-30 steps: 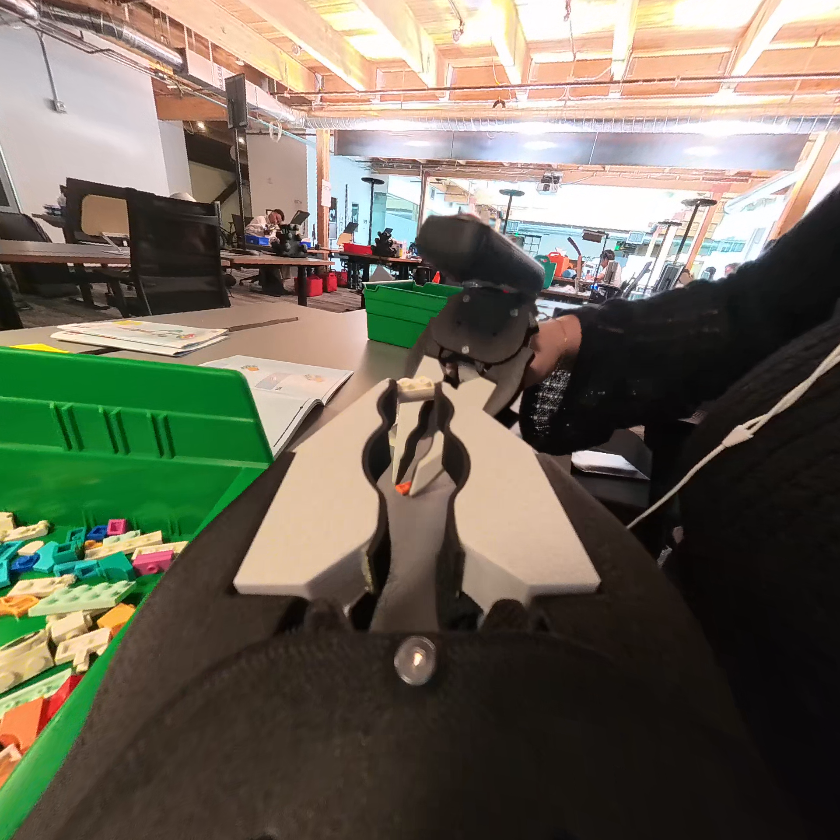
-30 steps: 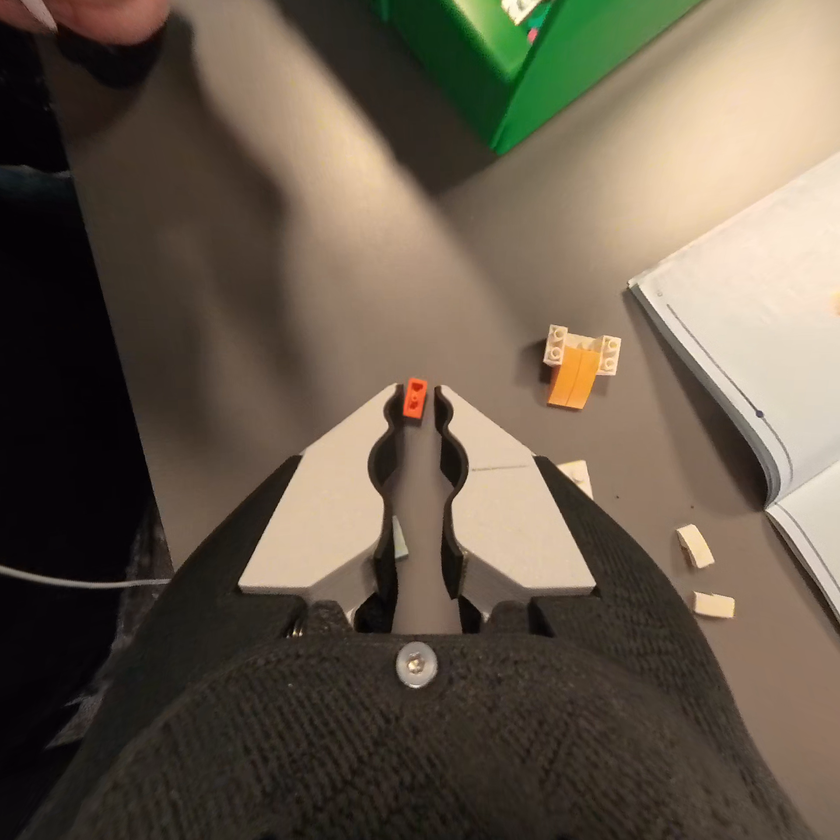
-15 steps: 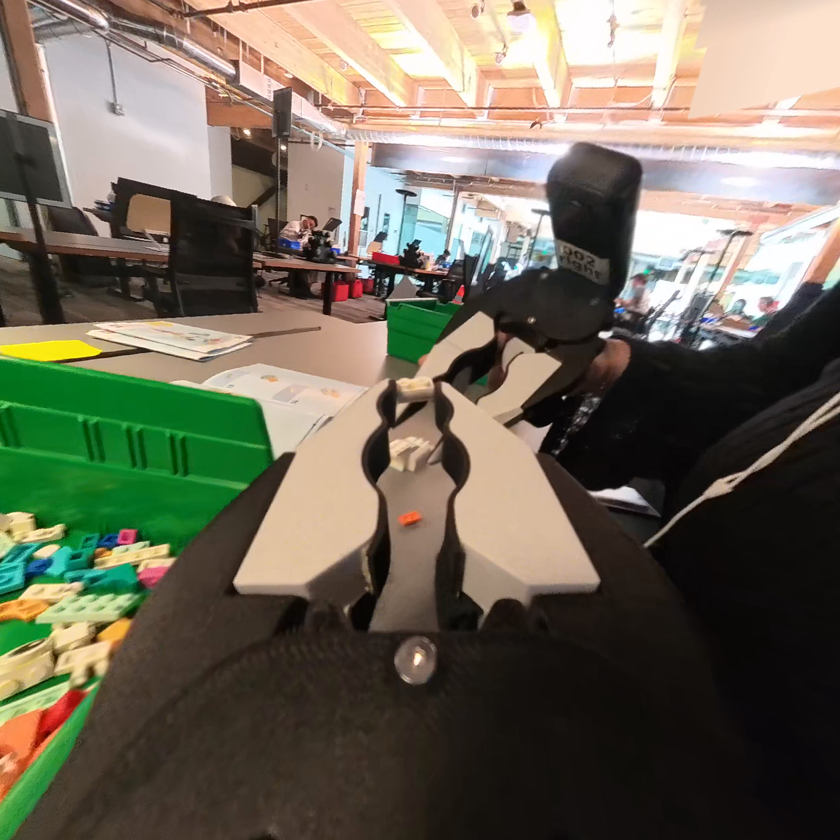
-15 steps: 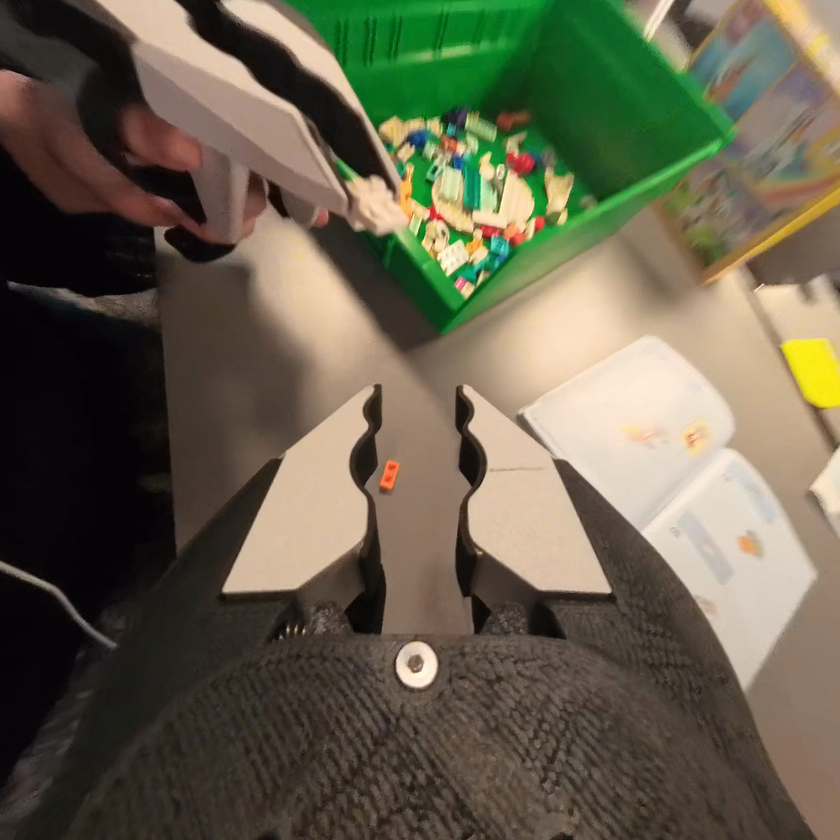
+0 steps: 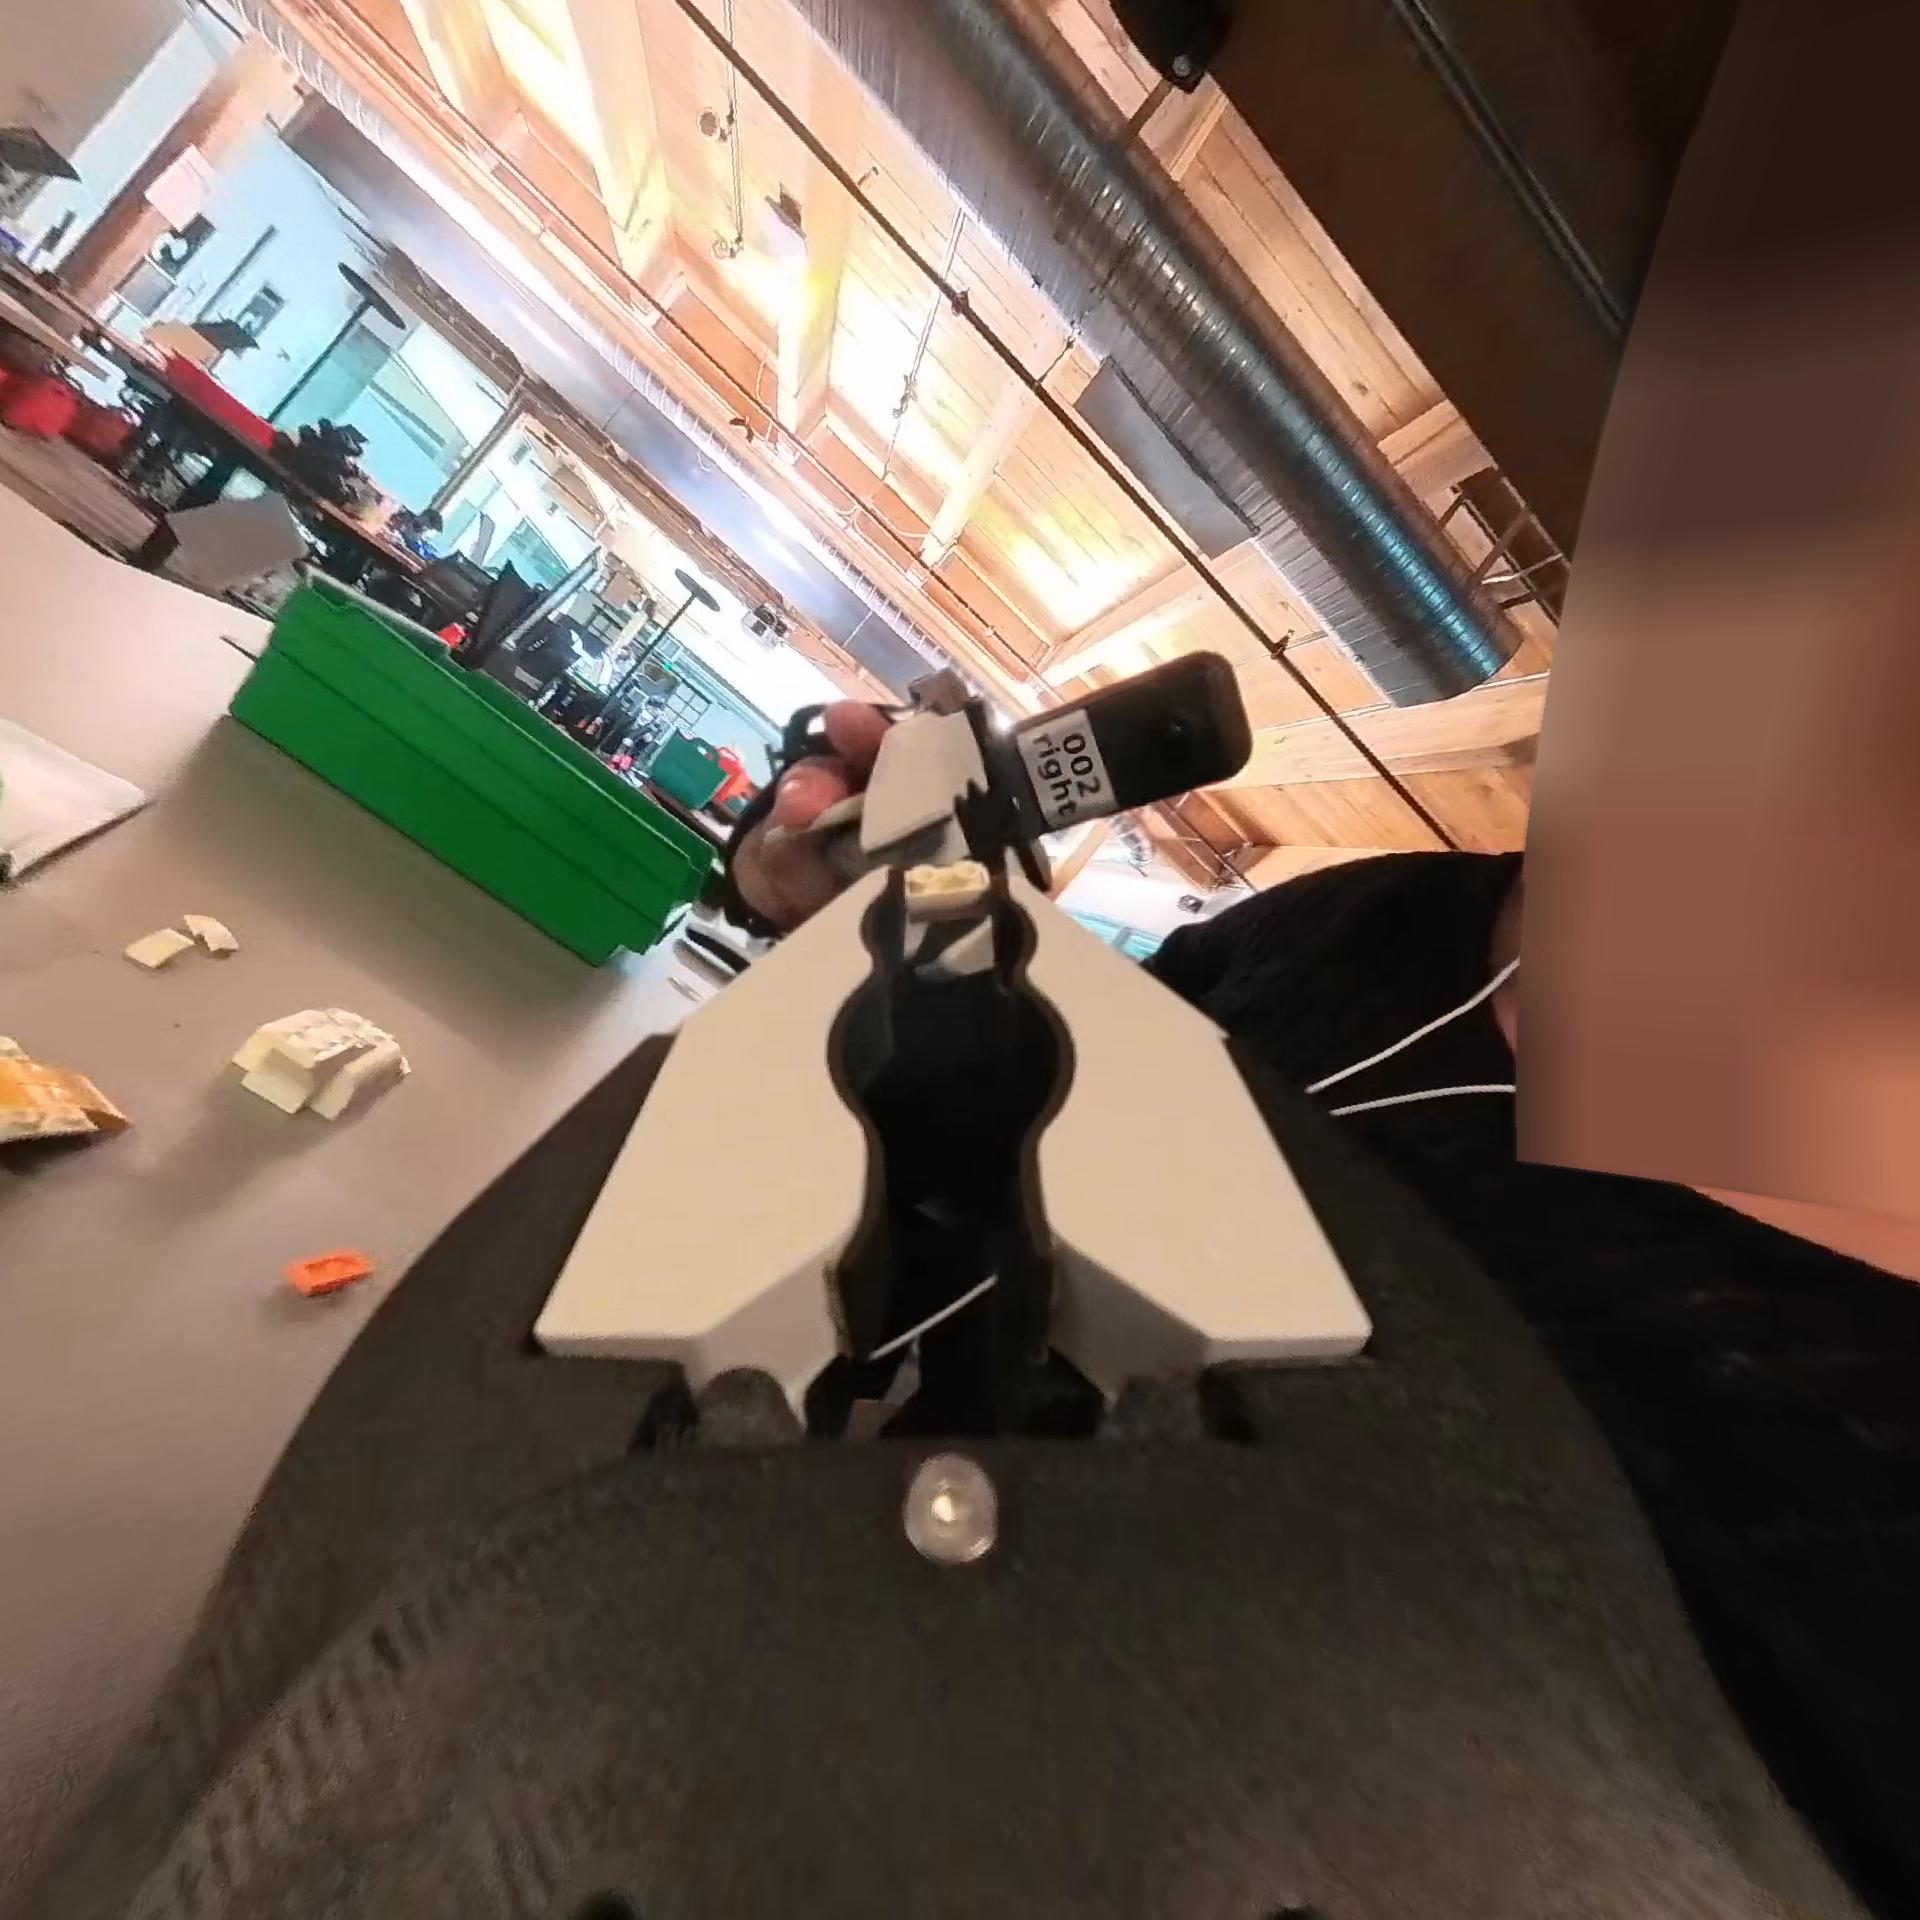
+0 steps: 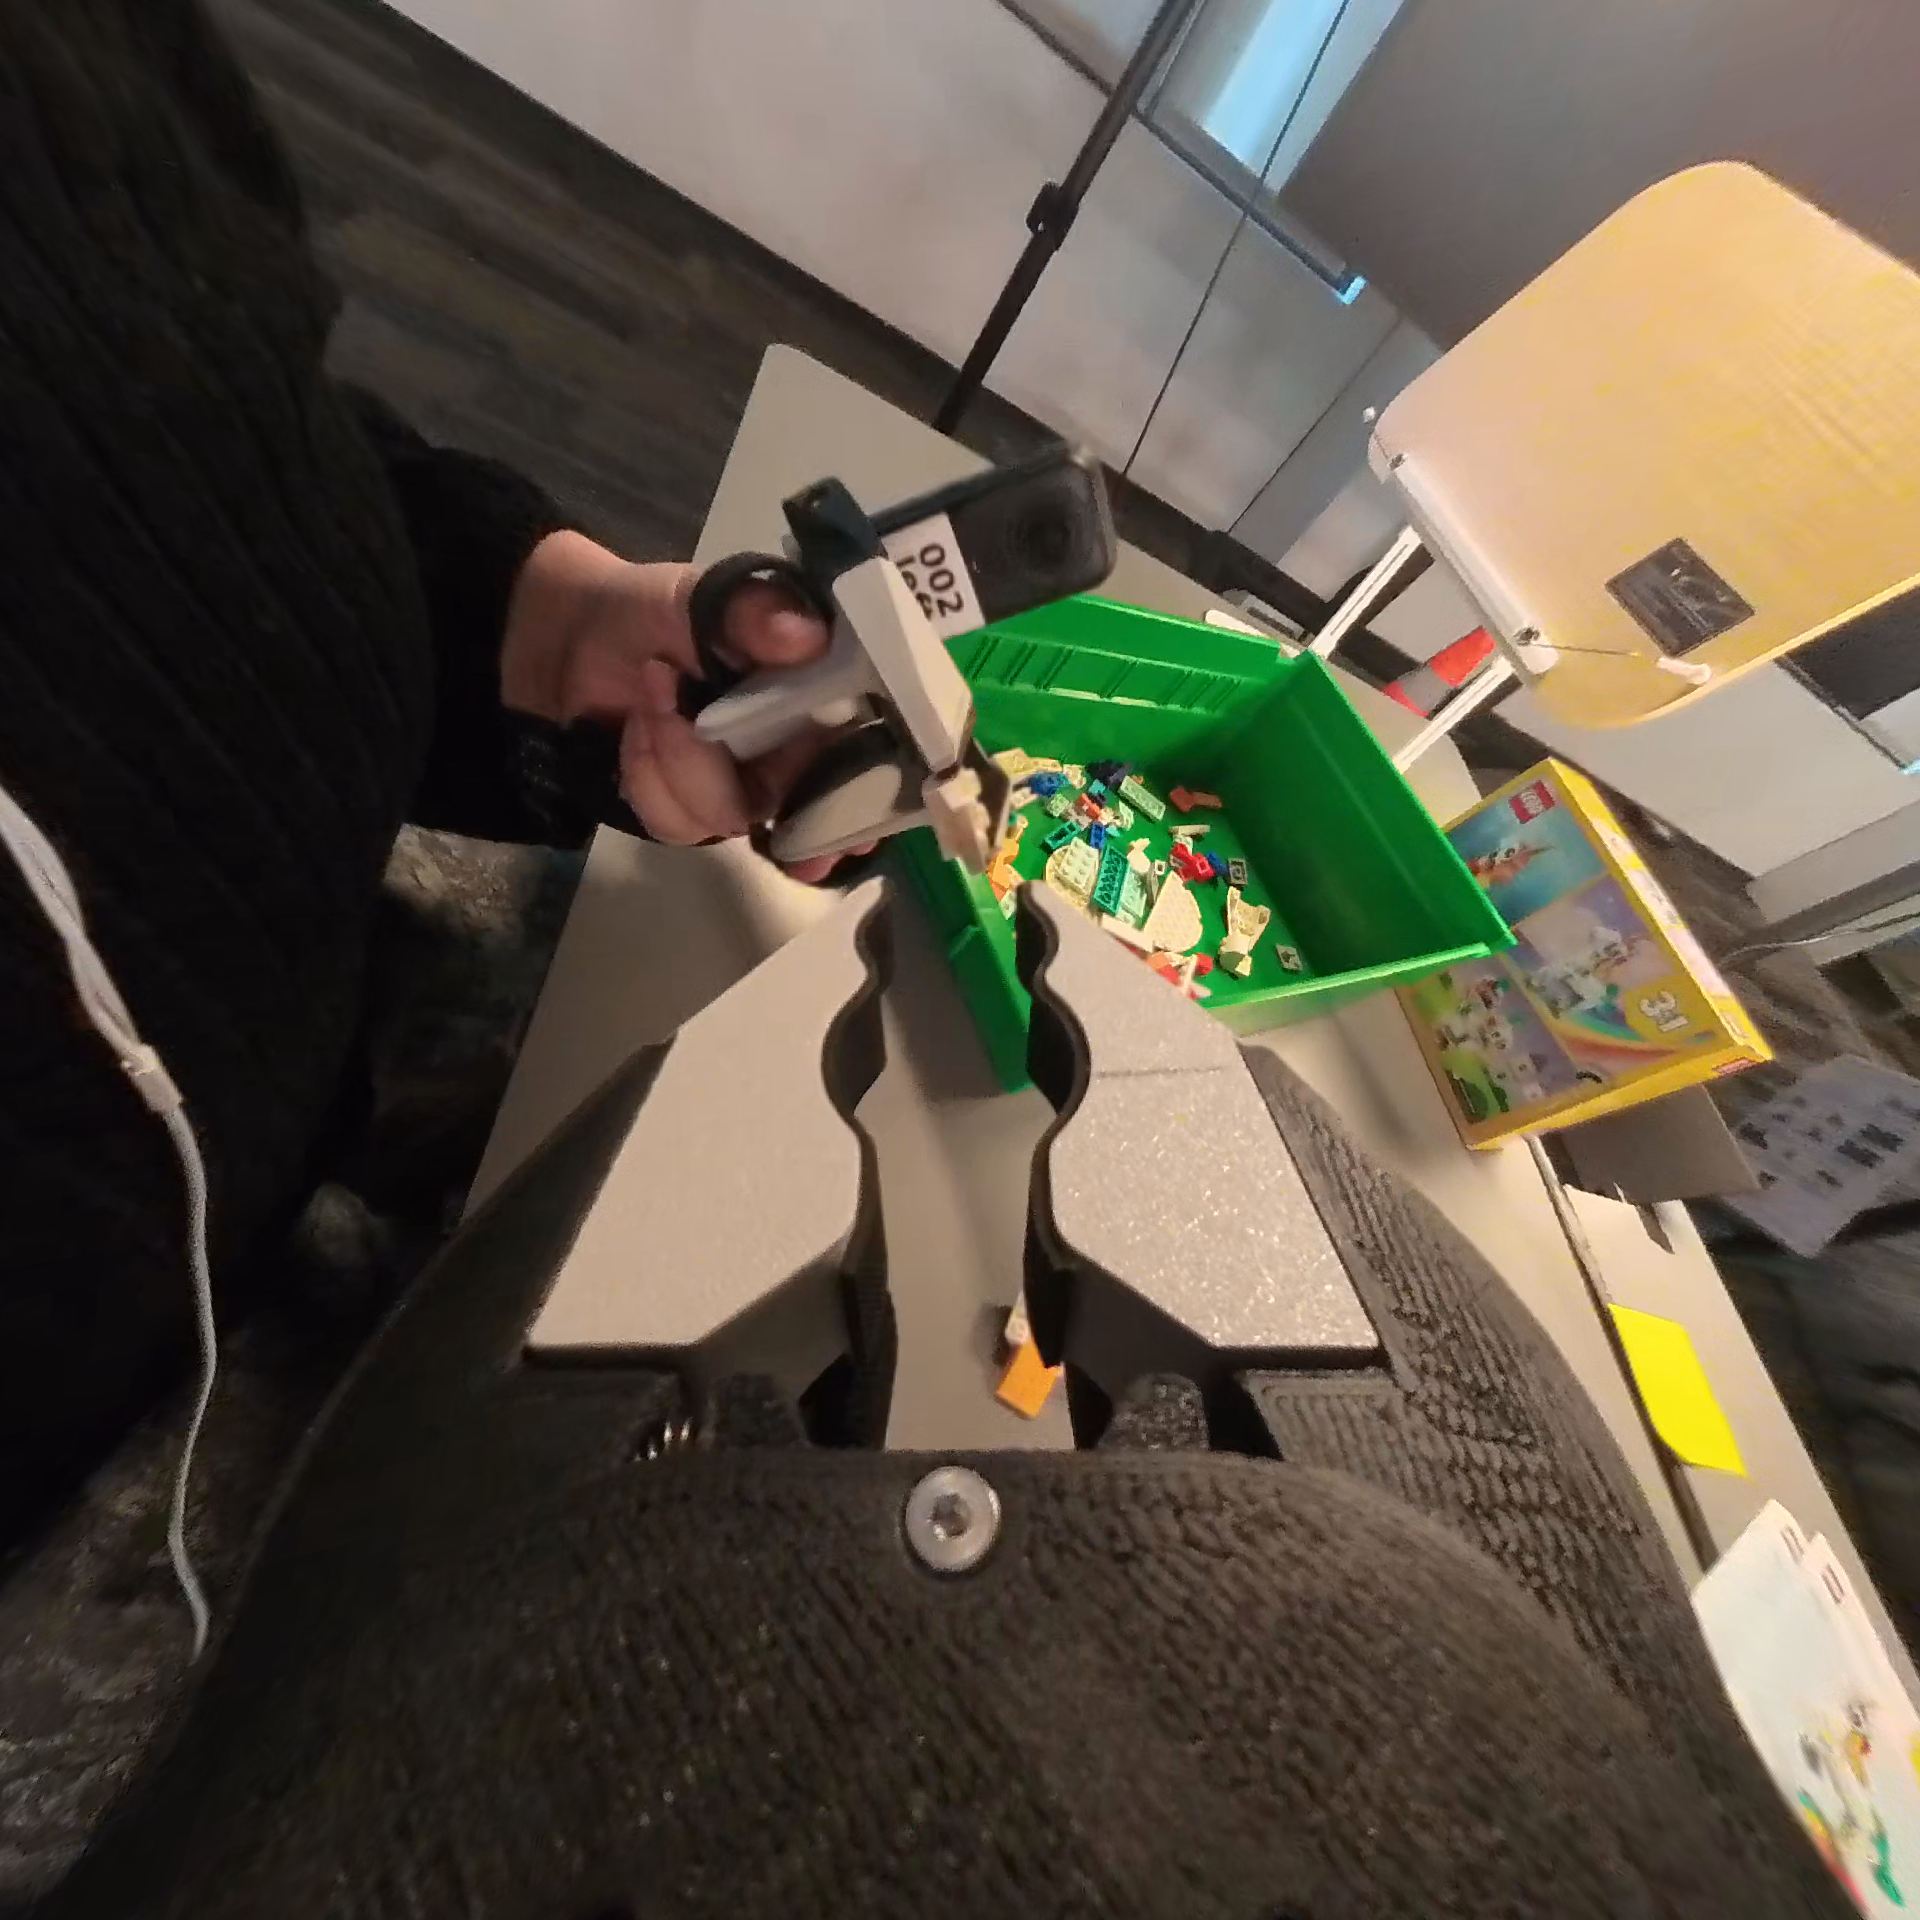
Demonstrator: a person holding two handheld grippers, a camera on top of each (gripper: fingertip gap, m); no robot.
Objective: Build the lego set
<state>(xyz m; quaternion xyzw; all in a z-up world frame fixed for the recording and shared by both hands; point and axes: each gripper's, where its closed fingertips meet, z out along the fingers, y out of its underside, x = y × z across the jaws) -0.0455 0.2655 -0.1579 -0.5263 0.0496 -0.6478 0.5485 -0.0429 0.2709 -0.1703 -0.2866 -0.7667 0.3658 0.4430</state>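
My left gripper (image 5: pixel 943 902) is pinched on a small cream piece (image 5: pixel 943 890) right at its fingertips, held up off the table (image 5: pixel 187 1403). In the right wrist view the same piece (image 6: pixel 961 810) sticks out past the tips, over the near edge of the green bin (image 6: pixel 1382 831).

Going left to right in the left wrist view: an orange and cream build (image 5: pixel 47 1096) lies at the far left edge of the table. Two little cream bits (image 5: pixel 182 940) lie beyond it, and a cream assembly (image 5: pixel 317 1060) sits nearer me. A small orange plate (image 5: pixel 330 1271) lies flat on the table, just beside my left gripper's body and apart from everything else. A second green bin (image 5: pixel 468 769) stands farther back. Then come my fingertips with the cream piece, and just behind them my right gripper (image 5: pixel 914 800), held in my right hand (image 5: pixel 805 821), its tips close to the piece; from this side I cannot tell how its fingers are set.

In the right wrist view, left to right: my left hand (image 6: pixel 644 686) grips the left tool's handle. My right gripper (image 6: pixel 951 899) is spread and carries nothing; table shows through the gap. Low in that gap, against the inner edge of the right finger, an orange and cream piece (image 6: pixel 1023 1366) lies on the table. The green bin holds a heap of mixed bricks (image 6: pixel 1122 852). To its right lies the yellow set box (image 6: pixel 1590 977), then a yellow note (image 6: pixel 1673 1392), and a booklet (image 6: pixel 1818 1704) at the lower right edge.
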